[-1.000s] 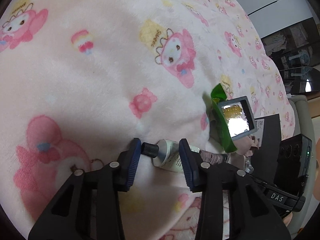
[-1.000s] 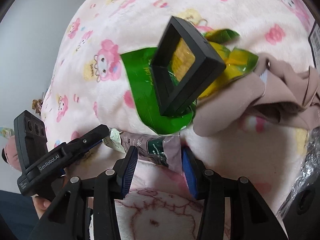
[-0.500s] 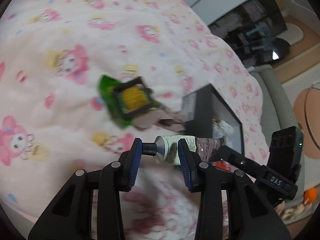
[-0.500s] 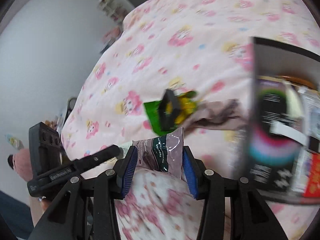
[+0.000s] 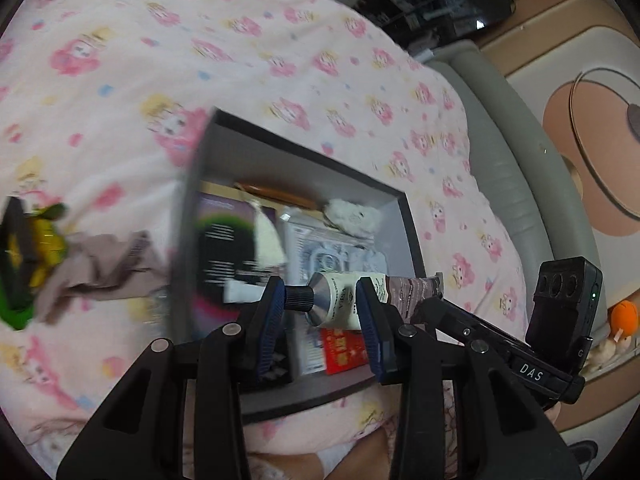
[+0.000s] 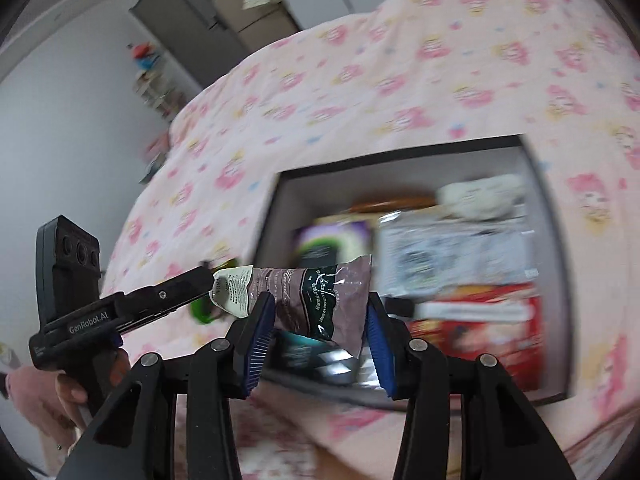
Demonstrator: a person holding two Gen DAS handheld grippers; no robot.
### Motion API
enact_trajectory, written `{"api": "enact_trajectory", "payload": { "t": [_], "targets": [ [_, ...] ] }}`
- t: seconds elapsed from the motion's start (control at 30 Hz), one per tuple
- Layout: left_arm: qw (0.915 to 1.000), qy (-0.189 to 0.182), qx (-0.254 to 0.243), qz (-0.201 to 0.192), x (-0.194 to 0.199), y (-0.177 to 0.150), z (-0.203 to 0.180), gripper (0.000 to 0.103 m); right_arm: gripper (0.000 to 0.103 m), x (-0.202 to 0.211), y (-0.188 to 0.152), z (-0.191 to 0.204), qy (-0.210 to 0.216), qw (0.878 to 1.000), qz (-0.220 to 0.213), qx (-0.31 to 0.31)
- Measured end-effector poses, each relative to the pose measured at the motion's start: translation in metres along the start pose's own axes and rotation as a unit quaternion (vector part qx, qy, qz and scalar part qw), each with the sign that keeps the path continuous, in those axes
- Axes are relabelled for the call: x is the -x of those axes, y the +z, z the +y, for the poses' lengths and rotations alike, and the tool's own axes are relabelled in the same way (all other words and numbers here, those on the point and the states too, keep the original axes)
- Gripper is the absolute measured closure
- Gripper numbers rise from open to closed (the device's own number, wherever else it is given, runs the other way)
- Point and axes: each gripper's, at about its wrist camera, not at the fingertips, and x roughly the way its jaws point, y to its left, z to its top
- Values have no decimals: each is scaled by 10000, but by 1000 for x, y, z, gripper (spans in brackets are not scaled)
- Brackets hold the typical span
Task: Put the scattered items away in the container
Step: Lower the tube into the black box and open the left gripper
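Nearest to us, our left gripper (image 5: 322, 312) has its jaws closed on the cap end of a hand cream tube (image 5: 340, 304): the black screw cap sits against the left pad and the cream-coloured shoulder against the right. Our right gripper (image 6: 320, 332) clamps the same tube (image 6: 316, 296) at its flat, crimped mauve tail, the blue pads pressing it from either side. The tube lies level between the two grippers, clear of the bedding and above the near part of the container (image 5: 410, 236).

Just beyond it, that container (image 6: 270, 216), a dark-walled box with a grey inside, lies open on the bed. Inside we make out a red packet (image 6: 480, 328) near the front, a clear blister pack (image 5: 332, 252) in the middle, a dark card with a green ring (image 5: 224, 248) to the left, and a white fluffy thing (image 5: 352, 216) and a brown stick-like object at the back wall; blur hides finer detail.

Left of the box, on the pink cartoon-print blanket (image 5: 240, 60), lie a crumpled mauve cloth (image 5: 104, 268) and, touching it farther left, a green and yellow packet (image 5: 24, 276) under a small black frame (image 5: 20, 236).

Farthest off, the left wrist view shows a grey padded bed edge (image 5: 516, 176) and the floor; the right wrist view shows a white wall and doors.
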Motion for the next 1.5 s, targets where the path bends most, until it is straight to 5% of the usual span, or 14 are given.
{"api": "enact_trajectory", "payload": {
  "t": [0.23, 0.4, 0.6, 0.73, 0.87, 1.17, 1.3, 1.4, 1.5],
  "targets": [
    [9955, 622, -133, 697, -74, -11, -11, 67, 61, -25, -14, -70, -306, 9976, 605, -171],
    [9880, 1195, -235, 949, -94, -21, -13, 66, 61, -40, -22, -84, -183, 9964, 821, -36],
    [9880, 1165, -74, 1012, -88, -17, -10, 66, 61, -43, -18, -69, -471, 9915, 1087, 540],
    [9921, 992, -43, 773, -78, -16, -13, 66, 61, -28, -4, -53, -598, 9904, 645, 1068],
    [9910, 1078, -178, 775, -87, -18, -19, 66, 61, -35, -3, -68, -360, 9950, 616, 696],
    [9889, 1032, -399, 994, -119, -20, -30, 66, 62, -54, 6, -62, -835, 9899, 629, 955],
    [9914, 975, -568, 670, -93, -21, -38, 66, 62, -54, 5, -55, -929, 9872, 515, 1192],
    [9909, 771, -710, 847, -86, -30, -37, 66, 62, -56, -1, -61, -887, 9874, 607, 1161],
    [9866, 1072, -791, 937, -92, -38, -34, 66, 63, -76, -5, -56, -963, 9814, 953, 1360]
  ]
}}
